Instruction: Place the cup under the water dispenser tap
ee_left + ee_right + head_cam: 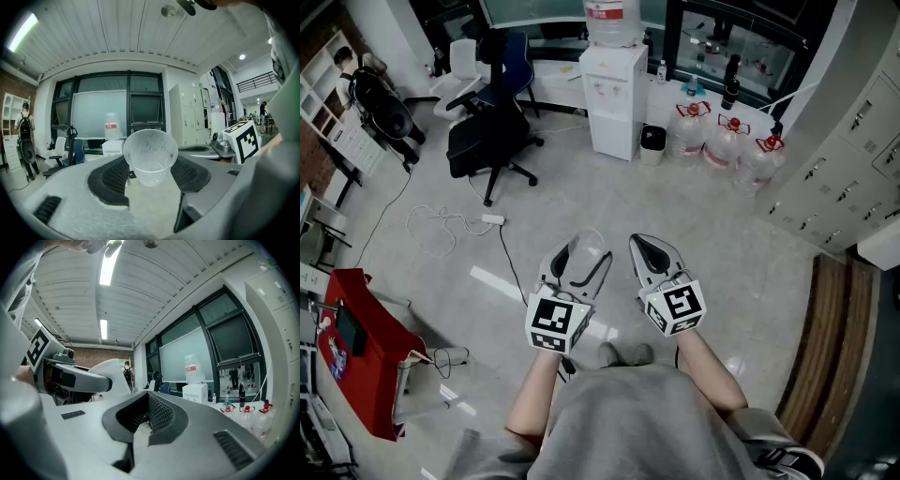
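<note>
The cup is a clear, thin-walled plastic tumbler, wider at the rim than at the base, empty, with faint scratches on its wall. It is clamped between the black ribbed pads of the left tongs, its mouth tipped toward the camera. The right tongs are closed together with nothing between them.

In the head view the cup appears only as a pale glint at the tip of the left tongs, just left of the right tongs, at centre frame over grey floor. The water dispenser stands well apart at top centre. This view alone shows a black office chair at upper left and the spare water bottles to the dispenser's right.

The left gripper view alone shows the cup's shape and the grip on it. The right gripper view places the water dispenser right of centre.
</note>
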Available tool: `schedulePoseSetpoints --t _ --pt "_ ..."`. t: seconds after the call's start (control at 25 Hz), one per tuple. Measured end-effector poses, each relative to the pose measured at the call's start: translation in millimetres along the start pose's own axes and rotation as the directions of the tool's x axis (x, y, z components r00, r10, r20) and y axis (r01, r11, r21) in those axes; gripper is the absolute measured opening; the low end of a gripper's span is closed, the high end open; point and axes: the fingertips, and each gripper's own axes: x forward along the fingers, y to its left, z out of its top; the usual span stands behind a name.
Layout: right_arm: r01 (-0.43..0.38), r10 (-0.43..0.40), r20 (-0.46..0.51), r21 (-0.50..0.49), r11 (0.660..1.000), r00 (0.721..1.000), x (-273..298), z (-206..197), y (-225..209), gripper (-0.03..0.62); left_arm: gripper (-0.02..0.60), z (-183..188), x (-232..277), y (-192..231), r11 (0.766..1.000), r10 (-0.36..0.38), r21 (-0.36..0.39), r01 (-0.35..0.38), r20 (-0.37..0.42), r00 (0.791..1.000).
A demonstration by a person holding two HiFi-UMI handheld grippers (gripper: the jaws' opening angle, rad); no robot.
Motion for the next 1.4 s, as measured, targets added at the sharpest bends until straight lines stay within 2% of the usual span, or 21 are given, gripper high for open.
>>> schedulePoseSetpoints --t 0.32,0.56,0.8,1.4 --pt "-0.004 0.004 -0.005 -0.017 1.000 1.000 37 -2 33 0.009 0.276 -16 -18 48 1.000 0.009 -0.024 -0.008 0.030 1.000" --pt "0.040 -0.040 0.006 -0.028 0.999 0.999 53 -2 24 0.011 0.276 -18 -6 68 0.999 -0.006 -0.037 0.008 0.053 0.999" --pt "0.080 -0.080 -0.004 -0.035 0.996 0.997 73 -8 -5 0.011 0.278 -22 26 82 0.998 -0.027 -0.047 0.029 0.046 0.999" --pt "0.041 -0.041 -0.001 0.021 0.999 0.999 161 -2 -109 0.011 0.278 3 153 127 0.998 -0.035 -0.050 0.034 -0.007 0.999"
